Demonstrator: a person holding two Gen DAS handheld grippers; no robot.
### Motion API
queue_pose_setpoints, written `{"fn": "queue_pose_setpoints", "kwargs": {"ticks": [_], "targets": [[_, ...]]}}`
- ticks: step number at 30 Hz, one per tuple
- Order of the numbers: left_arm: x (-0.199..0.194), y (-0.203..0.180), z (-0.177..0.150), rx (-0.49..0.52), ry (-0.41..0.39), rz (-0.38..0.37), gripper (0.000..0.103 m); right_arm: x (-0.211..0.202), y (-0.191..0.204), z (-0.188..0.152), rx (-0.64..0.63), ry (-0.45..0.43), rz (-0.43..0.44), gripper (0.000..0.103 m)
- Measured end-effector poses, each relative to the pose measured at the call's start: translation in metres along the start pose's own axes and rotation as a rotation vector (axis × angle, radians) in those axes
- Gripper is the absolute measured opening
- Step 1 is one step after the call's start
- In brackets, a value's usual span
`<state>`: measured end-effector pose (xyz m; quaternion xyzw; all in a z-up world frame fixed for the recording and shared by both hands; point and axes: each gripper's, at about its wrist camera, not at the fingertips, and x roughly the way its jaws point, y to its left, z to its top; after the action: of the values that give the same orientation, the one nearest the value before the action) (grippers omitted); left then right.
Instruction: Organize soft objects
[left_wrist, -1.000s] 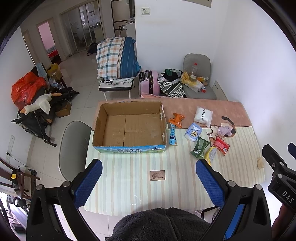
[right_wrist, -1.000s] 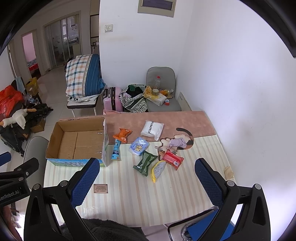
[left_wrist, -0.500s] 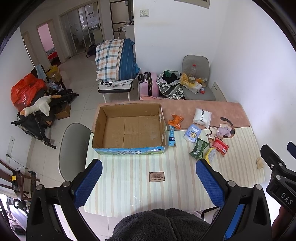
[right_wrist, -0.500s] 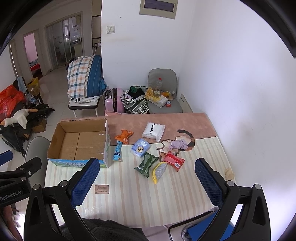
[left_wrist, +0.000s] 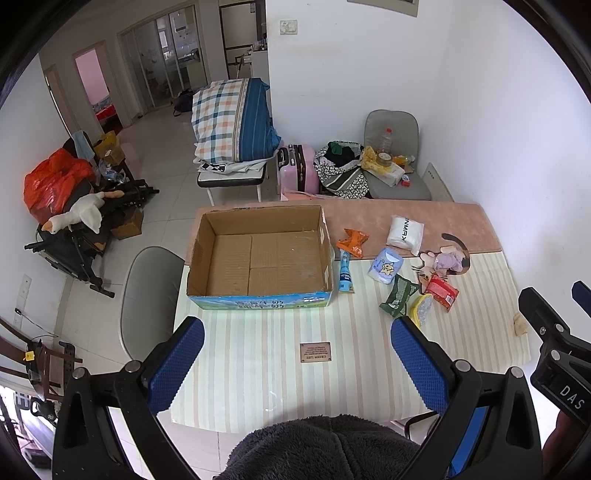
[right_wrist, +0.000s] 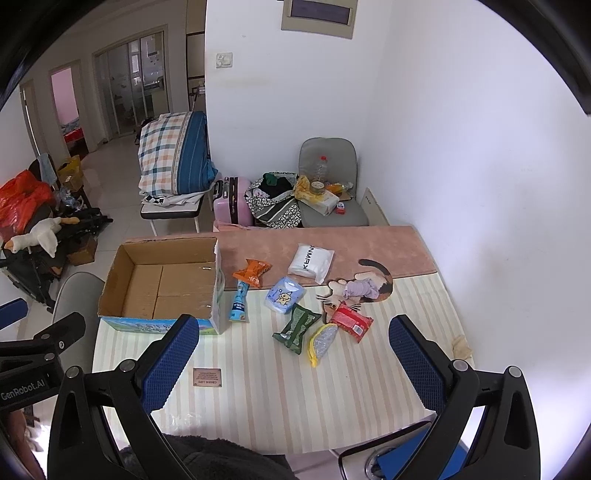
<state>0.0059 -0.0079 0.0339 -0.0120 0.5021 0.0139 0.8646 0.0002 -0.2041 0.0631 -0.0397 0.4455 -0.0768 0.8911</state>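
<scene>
An open, empty cardboard box (left_wrist: 258, 258) (right_wrist: 162, 284) sits at the table's far left. To its right lie soft packets: an orange pouch (right_wrist: 252, 272), a blue tube (right_wrist: 239, 305), a white pack (right_wrist: 311, 258), a blue tissue pack (right_wrist: 284, 299), a green packet (right_wrist: 296, 328), a yellow pouch (right_wrist: 322, 341), a red packet (right_wrist: 351, 322) and a lilac plush (right_wrist: 360, 290). My left gripper (left_wrist: 295, 362) and right gripper (right_wrist: 293, 363) are both open and empty, held high above the table's near edge.
The table has a striped cloth (left_wrist: 354, 369) and a pink runner (left_wrist: 443, 218) at the back. A small brown card (left_wrist: 315, 352) lies near the front. A grey chair (left_wrist: 147, 295) stands left of the table. Clutter, a suitcase and a chair stand behind. A white wall is on the right.
Both views have shifted slightly, with the table sitting a little lower in frame. Nothing on the table moved; both grippers stay open.
</scene>
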Motion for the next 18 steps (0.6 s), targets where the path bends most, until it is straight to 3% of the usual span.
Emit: {"fn": "queue_pose_setpoints", "kwargs": {"ticks": [10,14,18], "targets": [[0.004,0.0,-0.007,0.009,-0.021,-0.006,0.103,0.006,-0.005,-0.002,0.025,0.012,0.039,0.103],[0.023,-0.012,0.017,0.04,-0.059,-0.008,0.103,0.022,-0.038,0.007,0.1,0.008,0.02,0.103],[0.065,-0.038,0.047,0.1,-0.051,0.004,0.103,0.065,-0.089,0.02,0.191,0.041,-0.028,0.103]]}}
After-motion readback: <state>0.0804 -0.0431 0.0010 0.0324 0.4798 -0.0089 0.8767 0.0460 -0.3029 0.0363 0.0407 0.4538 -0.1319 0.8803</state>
